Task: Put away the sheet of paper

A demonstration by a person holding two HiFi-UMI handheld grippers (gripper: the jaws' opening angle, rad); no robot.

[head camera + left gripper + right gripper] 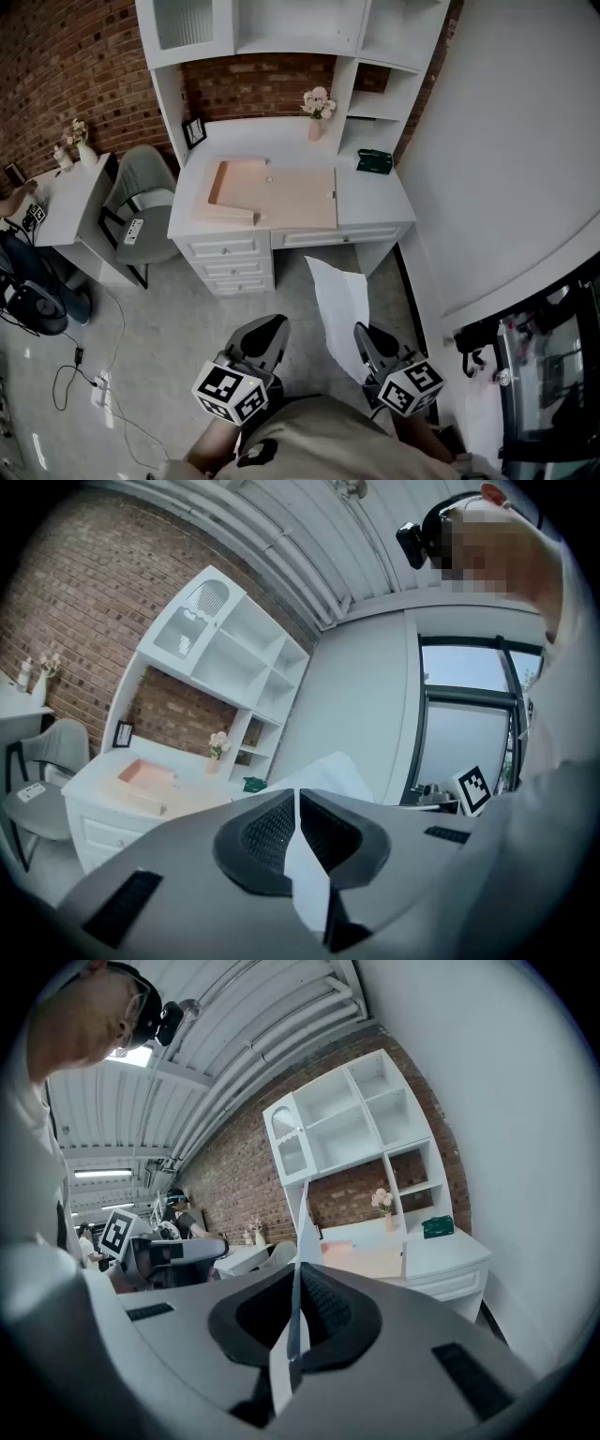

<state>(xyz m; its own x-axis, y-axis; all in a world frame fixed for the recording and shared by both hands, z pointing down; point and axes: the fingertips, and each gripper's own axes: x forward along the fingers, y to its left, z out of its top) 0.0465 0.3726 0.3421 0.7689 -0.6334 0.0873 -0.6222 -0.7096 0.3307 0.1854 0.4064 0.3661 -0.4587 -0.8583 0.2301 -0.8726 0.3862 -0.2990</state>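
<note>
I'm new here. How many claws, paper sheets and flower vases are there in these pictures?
Claws: 2, the left claw and the right claw
Sheet of paper: 1
Flower vases: 2
Total: 5

Readable text: none that I can make out anywhere.
Cube (232,392) on my left hand-held gripper (265,337): black-and-white square patterns only, no letters or numbers.
Cube (410,386) on my right hand-held gripper (368,337): the same kind of patterns, nothing to read.
Sheet of paper (342,305): the side I see is plain white.
Green box (375,161) on the counter (370,202): any print is too small to read.
Picture frame (195,131): too small to tell.
</note>
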